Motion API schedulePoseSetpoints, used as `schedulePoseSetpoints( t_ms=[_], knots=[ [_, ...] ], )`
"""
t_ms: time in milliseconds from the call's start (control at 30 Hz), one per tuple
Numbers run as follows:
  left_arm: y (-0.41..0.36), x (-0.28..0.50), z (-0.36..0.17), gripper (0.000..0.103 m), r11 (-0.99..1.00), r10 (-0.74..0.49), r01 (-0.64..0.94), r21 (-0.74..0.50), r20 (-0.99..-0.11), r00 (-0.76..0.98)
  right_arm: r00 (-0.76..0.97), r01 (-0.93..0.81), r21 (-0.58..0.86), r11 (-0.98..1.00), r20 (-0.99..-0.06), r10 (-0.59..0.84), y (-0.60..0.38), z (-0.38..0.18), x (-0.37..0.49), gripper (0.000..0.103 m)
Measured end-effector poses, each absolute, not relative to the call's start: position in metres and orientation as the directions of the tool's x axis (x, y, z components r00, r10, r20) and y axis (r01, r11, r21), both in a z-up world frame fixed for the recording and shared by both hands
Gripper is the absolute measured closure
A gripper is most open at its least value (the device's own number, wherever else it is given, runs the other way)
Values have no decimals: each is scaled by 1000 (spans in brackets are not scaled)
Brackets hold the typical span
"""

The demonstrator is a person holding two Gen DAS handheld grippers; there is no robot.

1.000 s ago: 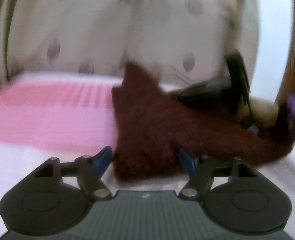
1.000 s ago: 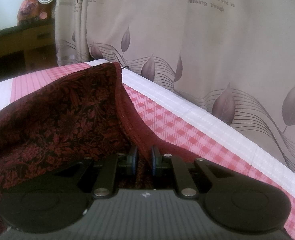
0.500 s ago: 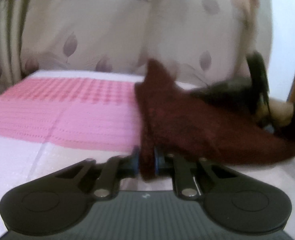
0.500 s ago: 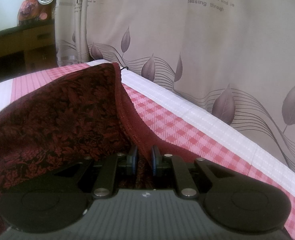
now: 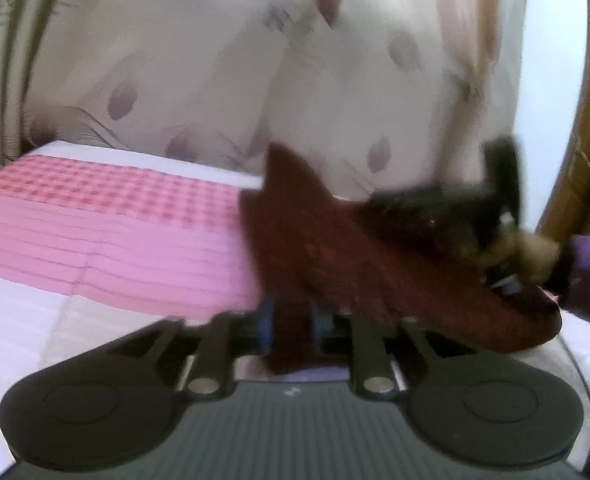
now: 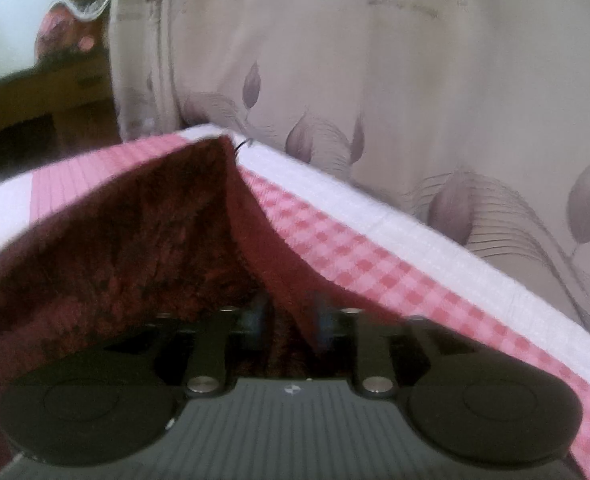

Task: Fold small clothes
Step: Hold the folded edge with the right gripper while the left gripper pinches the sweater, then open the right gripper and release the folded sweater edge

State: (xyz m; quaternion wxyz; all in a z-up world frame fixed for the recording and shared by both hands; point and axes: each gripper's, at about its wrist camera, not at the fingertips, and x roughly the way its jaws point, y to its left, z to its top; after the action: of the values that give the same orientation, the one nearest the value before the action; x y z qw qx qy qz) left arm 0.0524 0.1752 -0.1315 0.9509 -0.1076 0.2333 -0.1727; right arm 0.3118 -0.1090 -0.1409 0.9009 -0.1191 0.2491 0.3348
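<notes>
A dark red patterned garment (image 5: 375, 264) lies bunched on the pink and white bed cover (image 5: 115, 232). My left gripper (image 5: 292, 320) has a thick fold of the garment's near edge filling the gap between its pads, and its jaws are opening slightly. In the right wrist view the garment (image 6: 115, 240) rises in a ridge toward the bed's far corner. My right gripper (image 6: 291, 320) has its jaws opening, with the garment's hemmed edge lying loose between them. A person's hand (image 5: 535, 252) on that gripper shows blurred at the right of the left wrist view.
A beige curtain (image 6: 415, 100) with a leaf print hangs close behind the bed's far edge. A dark wooden cabinet (image 6: 35, 100) stands at the far left. A curved wooden frame (image 5: 583, 120) rises at the right. The bed cover (image 6: 375, 248) has a white border.
The left jaws closed on the garment's near edge and have since widened a little. The right jaws, earlier shut on the hem, have parted. The left view has shifted.
</notes>
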Motion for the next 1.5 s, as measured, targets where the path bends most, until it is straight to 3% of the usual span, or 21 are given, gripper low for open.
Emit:
schedulePoseSetpoints(
  t_ms=[33,67,133,233,267,333,433,567,600,633,667,733,833,1067,1233,1300,1333,1367,1400,1433,1500],
  knots=[
    [173,55,-134,60,910,-392,283,-303,-407,825,655,-667,-42,744,-509,559,-112,-134,305,31],
    [171,57,-136,45,905,-400,283,-319,-405,822,655,-676,-32,736,-482,581,-119,-125,293,27],
    [170,62,-141,38,896,-404,275,-348,-387,828,688,-655,-53,754,-454,566,-137,-107,263,25],
    [171,67,-145,40,881,-429,279,-381,-397,812,726,-591,43,806,-408,554,-199,-90,213,23],
    [172,71,-146,49,881,-427,271,-389,-405,808,749,-533,109,839,-401,527,-232,-90,193,23],
    [173,75,-148,59,872,-441,274,-405,-411,798,773,-421,204,884,-429,467,-285,-97,160,23],
    [172,72,-148,65,872,-441,276,-404,-407,800,775,-316,256,914,-487,404,-331,-119,115,21],
    [176,72,-149,70,866,-442,266,-422,-400,803,714,-296,379,877,-522,467,-340,-152,82,21],
    [176,71,-148,71,868,-439,263,-421,-404,803,698,-300,400,866,-527,485,-337,-161,81,26],
    [176,72,-148,73,873,-434,261,-413,-410,802,693,-299,411,862,-528,492,-334,-168,79,52],
    [175,71,-146,75,880,-427,261,-398,-419,801,693,-301,427,852,-516,504,-329,-174,80,68],
    [174,70,-142,78,896,-416,278,-346,-439,796,713,-312,396,863,-503,489,-317,-172,76,82],
    [181,69,-138,78,908,-408,296,-297,-461,788,736,-310,345,886,-502,454,-316,-162,76,91],
    [189,64,-142,78,913,-403,317,-255,-461,791,728,-353,216,910,-547,413,-345,-129,62,94],
    [195,58,-138,78,913,-401,312,-263,-430,809,710,-326,223,918,-583,394,-337,-153,65,94],
    [202,57,-132,78,878,-453,328,-348,-386,804,714,-312,290,905,-556,425,-344,-155,61,94],
    [206,58,-130,71,868,-455,312,-386,-370,810,714,-333,311,890,-533,454,-345,-153,58,94],
    [209,60,-127,52,858,-450,285,-426,-360,817,711,-347,328,879,-519,474,-344,-151,57,93],
    [214,64,-126,38,840,-449,258,-477,-347,824,722,-333,318,888,-520,457,-343,-147,55,87],
    [217,67,-126,20,822,-450,242,-515,-327,831,734,-320,312,895,-516,442,-345,-144,54,78],
    [223,81,-128,17,764,-478,232,-602,-287,831,766,-284,320,904,-491,414,-350,-139,52,62]
  ],
)
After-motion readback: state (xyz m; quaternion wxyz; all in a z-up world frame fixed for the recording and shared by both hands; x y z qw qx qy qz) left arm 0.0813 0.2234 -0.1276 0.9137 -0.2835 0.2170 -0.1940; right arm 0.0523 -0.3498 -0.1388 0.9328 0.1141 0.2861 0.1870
